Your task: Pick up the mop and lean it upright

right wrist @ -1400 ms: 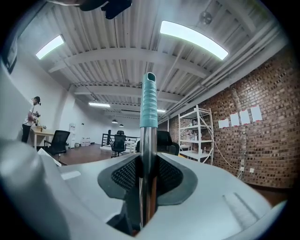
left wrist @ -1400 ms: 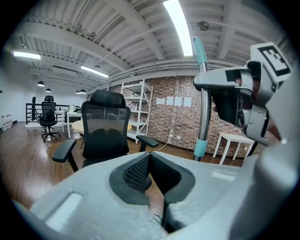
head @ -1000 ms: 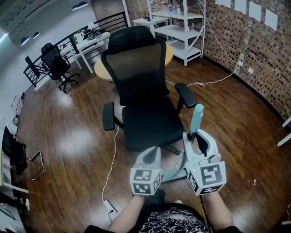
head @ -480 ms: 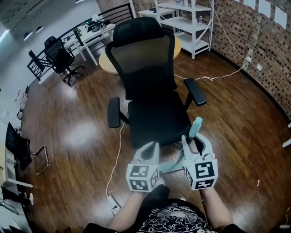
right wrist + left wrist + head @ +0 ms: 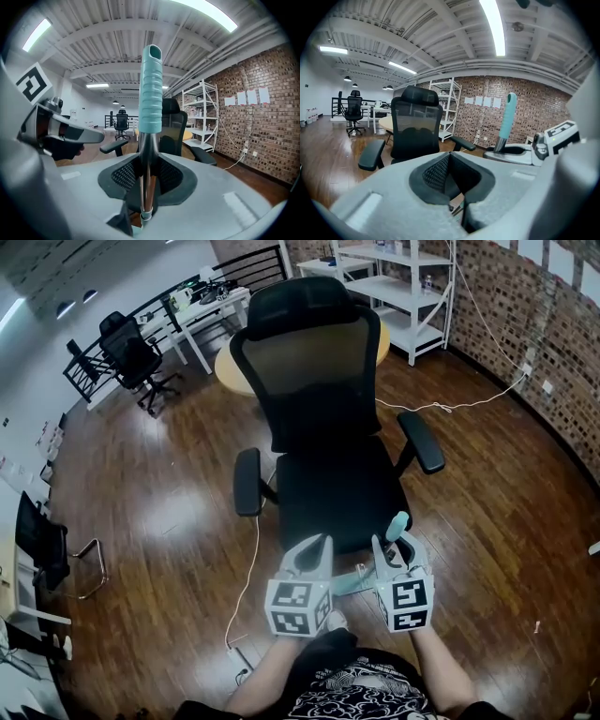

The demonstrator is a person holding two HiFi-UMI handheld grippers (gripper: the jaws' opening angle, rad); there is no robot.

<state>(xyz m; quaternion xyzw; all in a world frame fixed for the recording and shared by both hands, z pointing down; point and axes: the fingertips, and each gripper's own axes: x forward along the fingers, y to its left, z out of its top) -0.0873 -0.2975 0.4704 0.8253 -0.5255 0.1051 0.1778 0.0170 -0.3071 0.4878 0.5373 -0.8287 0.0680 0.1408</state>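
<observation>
The mop's metal pole with a ribbed teal grip (image 5: 151, 84) stands upright between the pads of my right gripper (image 5: 147, 176), which is shut on the pole just below the grip. In the head view the teal grip (image 5: 397, 525) pokes up from the right gripper (image 5: 398, 545), and the mop's teal head (image 5: 352, 583) lies on the wood floor between the two grippers. My left gripper (image 5: 317, 547) is beside it, jaws together and holding nothing (image 5: 450, 173). From the left gripper view the teal grip (image 5: 507, 117) rises out of the right gripper (image 5: 520, 152).
A black office chair (image 5: 323, 427) stands directly ahead of both grippers, armrests out to each side. A round wooden table (image 5: 230, 367) and white shelving (image 5: 412, 296) are behind it. A white cable (image 5: 246, 568) runs over the floor to a power strip (image 5: 239, 662). Brick wall at right.
The right gripper, still holding the mop pole, has shifted slightly left and nearer the left gripper. The teal grip shows shorter, and the chair sits nearer in the view.
</observation>
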